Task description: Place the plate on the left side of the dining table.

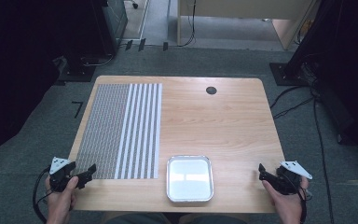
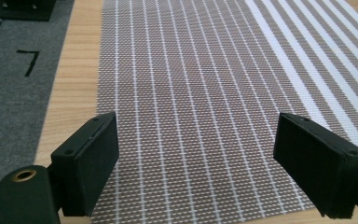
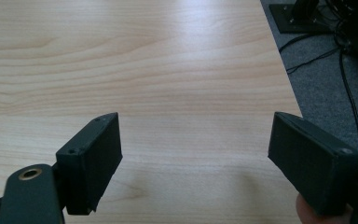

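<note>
Woven in brown and white, the flat rectangular striped placemat (image 1: 119,133) is the thing nearest the work: it lies on the left half of the pale wooden table (image 1: 233,126), its near edge just ahead of the left gripper (image 1: 90,171). That gripper stands released, jaws wide and empty, over the mat's near left corner. To take the mat cleanly, I would judge it best to come in low at the edge, so one jaw slides beneath the weave, since the mat lies flush and gives little to pinch. Fine white lines cover most of it; broad white bands run along its right side (image 2: 307,60). The right gripper (image 1: 264,173) hangs released too, empty, over bare wood near the table's right edge. A shallow square foil tray (image 1: 189,178), seemingly empty, sits between the hands.
</note>
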A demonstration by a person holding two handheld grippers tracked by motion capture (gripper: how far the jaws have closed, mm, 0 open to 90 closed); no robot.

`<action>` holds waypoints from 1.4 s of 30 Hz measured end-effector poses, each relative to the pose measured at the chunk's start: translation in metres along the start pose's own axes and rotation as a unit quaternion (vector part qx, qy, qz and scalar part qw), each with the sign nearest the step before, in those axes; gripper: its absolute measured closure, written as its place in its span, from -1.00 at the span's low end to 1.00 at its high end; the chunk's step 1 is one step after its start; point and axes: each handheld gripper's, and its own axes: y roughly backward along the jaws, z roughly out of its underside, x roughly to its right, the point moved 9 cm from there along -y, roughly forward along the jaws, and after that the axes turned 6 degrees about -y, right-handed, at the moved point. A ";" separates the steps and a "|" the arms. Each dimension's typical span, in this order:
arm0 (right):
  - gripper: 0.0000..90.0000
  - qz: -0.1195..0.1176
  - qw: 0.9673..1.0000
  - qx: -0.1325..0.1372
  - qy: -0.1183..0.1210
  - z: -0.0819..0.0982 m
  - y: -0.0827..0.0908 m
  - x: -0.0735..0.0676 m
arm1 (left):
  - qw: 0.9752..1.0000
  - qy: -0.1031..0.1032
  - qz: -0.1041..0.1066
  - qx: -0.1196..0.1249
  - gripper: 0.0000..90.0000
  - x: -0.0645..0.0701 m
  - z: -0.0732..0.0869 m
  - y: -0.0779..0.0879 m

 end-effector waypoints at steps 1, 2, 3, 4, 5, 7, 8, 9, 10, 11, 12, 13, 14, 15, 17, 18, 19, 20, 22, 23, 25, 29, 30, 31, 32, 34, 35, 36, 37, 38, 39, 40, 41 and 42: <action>-0.62 -0.001 1.000 0.002 0.002 -0.001 0.001 -0.001 | 1.000 0.000 0.000 0.000 -0.68 0.000 0.000 0.000; -0.62 -0.001 1.000 0.006 0.001 -0.002 0.001 -0.004 | 1.000 0.001 0.002 0.002 -0.68 0.003 -0.001 0.000; -0.62 0.002 1.000 0.008 0.001 -0.002 0.002 -0.004 | 1.000 0.000 0.004 0.002 -0.68 0.005 -0.001 0.000; -0.62 0.003 1.000 0.011 0.000 -0.003 0.002 -0.006 | 1.000 0.001 0.005 0.001 -0.68 0.008 -0.002 -0.001; -0.62 0.002 1.000 0.014 -0.001 -0.003 0.003 -0.007 | 1.000 0.001 0.005 0.001 -0.68 0.008 -0.002 -0.001; -0.63 -0.002 1.000 0.017 -0.002 -0.004 0.003 -0.010 | 1.000 0.000 0.011 -0.002 -0.69 0.013 -0.002 -0.003; -0.63 -0.003 1.000 0.016 -0.003 -0.004 0.004 -0.012 | 1.000 -0.005 0.018 -0.004 -0.69 0.020 -0.002 -0.004; -0.63 -0.005 1.000 0.015 -0.002 -0.004 0.004 -0.014 | 1.000 -0.007 0.020 -0.003 -0.69 0.022 -0.003 -0.005; -0.63 -0.006 1.000 0.015 0.000 -0.004 0.004 -0.016 | 1.000 -0.007 0.021 -0.002 -0.69 0.025 -0.004 -0.004; -0.63 -0.006 1.000 0.015 0.000 -0.004 0.004 -0.016 | 1.000 -0.007 0.021 -0.002 -0.69 0.025 -0.004 -0.004; -0.63 -0.008 1.000 0.015 0.001 -0.004 0.004 -0.017 | 1.000 -0.007 0.020 0.000 -0.69 0.027 -0.005 -0.004; -0.63 -0.013 1.000 0.015 0.002 -0.004 0.004 -0.022 | 1.000 -0.008 0.019 0.003 -0.70 0.029 -0.006 -0.004; -0.63 -0.015 1.000 0.015 0.002 -0.004 0.004 -0.024 | 1.000 -0.008 0.019 0.003 -0.69 0.031 -0.006 -0.004; -0.63 -0.015 1.000 0.015 0.002 -0.004 0.004 -0.024 | 1.000 -0.008 0.019 0.003 -0.70 0.031 -0.006 -0.004; -0.63 -0.020 1.000 0.017 0.004 -0.004 0.005 -0.030 | 1.000 -0.008 0.020 0.005 -0.70 0.035 -0.008 -0.005; -0.63 -0.020 1.000 0.017 0.004 -0.004 0.005 -0.030 | 1.000 -0.008 0.020 0.005 -0.70 0.035 -0.008 -0.005; -0.63 -0.020 1.000 0.018 0.005 -0.004 0.005 -0.031 | 1.000 -0.007 0.022 0.005 -0.70 0.037 -0.008 -0.006; -0.63 -0.021 1.000 0.018 0.005 -0.004 0.005 -0.033 | 1.000 -0.007 0.023 0.005 -0.70 0.039 -0.008 -0.006; -0.63 -0.023 1.000 0.018 0.006 -0.004 0.005 -0.036 | 1.000 -0.009 0.027 0.005 -0.70 0.043 -0.009 -0.007; -0.62 -0.024 1.000 0.018 0.006 -0.003 0.005 -0.038 | 1.000 -0.010 0.027 0.005 -0.70 0.045 -0.009 -0.008; -0.63 -0.027 0.999 0.019 0.007 -0.004 0.005 -0.040 | 0.999 -0.013 0.030 0.005 -0.70 0.049 -0.010 -0.009; -0.63 -0.031 0.999 0.020 0.008 -0.004 0.006 -0.046 | 0.999 -0.019 0.034 0.003 -0.70 0.056 -0.010 -0.011; -0.63 -0.032 0.999 0.021 0.009 -0.004 0.006 -0.048 | 0.999 -0.019 0.035 0.003 -0.70 0.058 -0.010 -0.011; -0.63 -0.034 0.999 0.020 0.009 -0.003 0.006 -0.049 | 0.999 -0.021 0.036 0.003 -0.70 0.060 -0.010 -0.011; -0.63 -0.036 0.999 0.020 0.010 -0.003 0.006 -0.050 | 0.999 -0.020 0.037 0.003 -0.70 0.061 -0.011 -0.011; -0.63 -0.037 0.999 0.021 0.009 -0.003 0.006 -0.053 | 0.999 -0.022 0.039 0.004 -0.70 0.065 -0.012 -0.012; -0.62 -0.038 0.999 0.021 0.008 -0.003 0.006 -0.054 | 0.999 -0.022 0.041 0.004 -0.70 0.067 -0.012 -0.012; -0.63 -0.041 0.999 0.021 0.007 -0.003 0.006 -0.056 | 0.999 -0.022 0.044 0.003 -0.70 0.069 -0.012 -0.013; -0.63 -0.042 0.999 0.022 0.006 -0.003 0.007 -0.057 | 0.999 -0.022 0.046 0.002 -0.70 0.071 -0.012 -0.013; -0.63 -0.043 0.999 0.022 0.007 -0.003 0.007 -0.059 | 0.999 -0.023 0.047 0.003 -0.70 0.073 -0.012 -0.014; -0.63 -0.045 0.999 0.022 0.007 -0.003 0.007 -0.061 | 0.999 -0.026 0.048 0.002 -0.70 0.075 -0.013 -0.014; -0.63 -0.047 0.999 0.022 0.008 -0.003 0.008 -0.063 | 0.998 -0.028 0.050 0.003 -0.70 0.078 -0.013 -0.014; -0.63 -0.050 0.998 0.023 0.010 -0.003 0.008 -0.065 | 0.998 -0.029 0.051 0.003 -0.70 0.080 -0.013 -0.014; -0.63 -0.051 0.998 0.023 0.011 -0.003 0.008 -0.067 | 0.998 -0.031 0.053 0.003 -0.70 0.083 -0.013 -0.015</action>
